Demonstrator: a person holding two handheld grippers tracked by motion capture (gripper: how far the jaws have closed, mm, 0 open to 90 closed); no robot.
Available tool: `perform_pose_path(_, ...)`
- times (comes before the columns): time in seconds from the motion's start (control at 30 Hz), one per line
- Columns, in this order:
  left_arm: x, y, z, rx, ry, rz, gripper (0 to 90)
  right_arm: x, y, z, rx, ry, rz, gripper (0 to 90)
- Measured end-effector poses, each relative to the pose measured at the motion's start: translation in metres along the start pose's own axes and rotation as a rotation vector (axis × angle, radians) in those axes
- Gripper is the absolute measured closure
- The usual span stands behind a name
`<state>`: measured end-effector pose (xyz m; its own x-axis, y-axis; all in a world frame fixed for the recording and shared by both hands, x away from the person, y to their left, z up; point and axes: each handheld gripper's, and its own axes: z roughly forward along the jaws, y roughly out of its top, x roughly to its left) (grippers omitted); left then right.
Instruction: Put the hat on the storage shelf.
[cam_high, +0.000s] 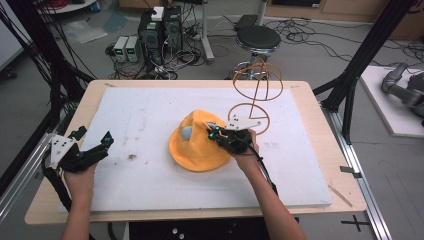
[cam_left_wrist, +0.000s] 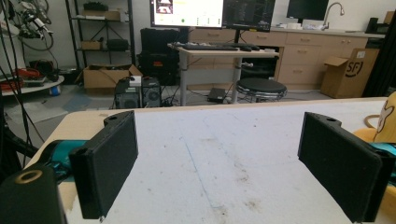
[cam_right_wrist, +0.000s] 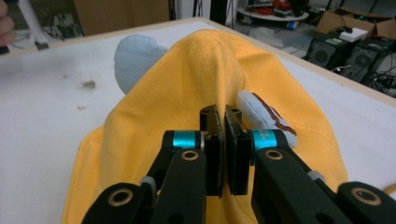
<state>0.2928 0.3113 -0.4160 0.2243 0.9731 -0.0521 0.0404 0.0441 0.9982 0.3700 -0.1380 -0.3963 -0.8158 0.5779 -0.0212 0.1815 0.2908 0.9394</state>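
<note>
One yellow hat (cam_high: 197, 145) on the white mat (cam_high: 150, 120); one wire stand (cam_high: 256, 95) just behind the hat; two grippers, left (cam_high: 106, 140) and right (cam_high: 214, 131); two hands.

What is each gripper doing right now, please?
Left gripper: open, holding nothing, above the white mat.
Right gripper: closed, pinching a fold of the yellow hat.

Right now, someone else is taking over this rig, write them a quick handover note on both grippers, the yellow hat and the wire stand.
Right gripper: shut, pinching a fold of the yellow hat mid-table.
Left gripper: open and holding nothing, at the table's left edge.
Wire stand: behind the hat, bare.
Done: hat gripped.
Left: probably lift the hat and set it on the stand.
</note>
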Motion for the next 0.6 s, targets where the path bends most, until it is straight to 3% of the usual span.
perform_pose_path(0.27,0.000,0.000,0.000,0.004,-0.002,0.003,12.5,0.004,0.019,-0.015,-0.090,-0.012,-0.013,88.4)
perform_pose_path(0.4,0.000,0.000,0.000,0.005,-0.002,0.003,12.5,0.005,0.037,-0.025,-0.140,-0.011,-0.043,88.3)
perform_pose_path(0.6,0.000,0.000,0.000,0.003,-0.003,0.002,12.5,0.006,0.069,-0.043,-0.215,-0.048,-0.085,88.3)
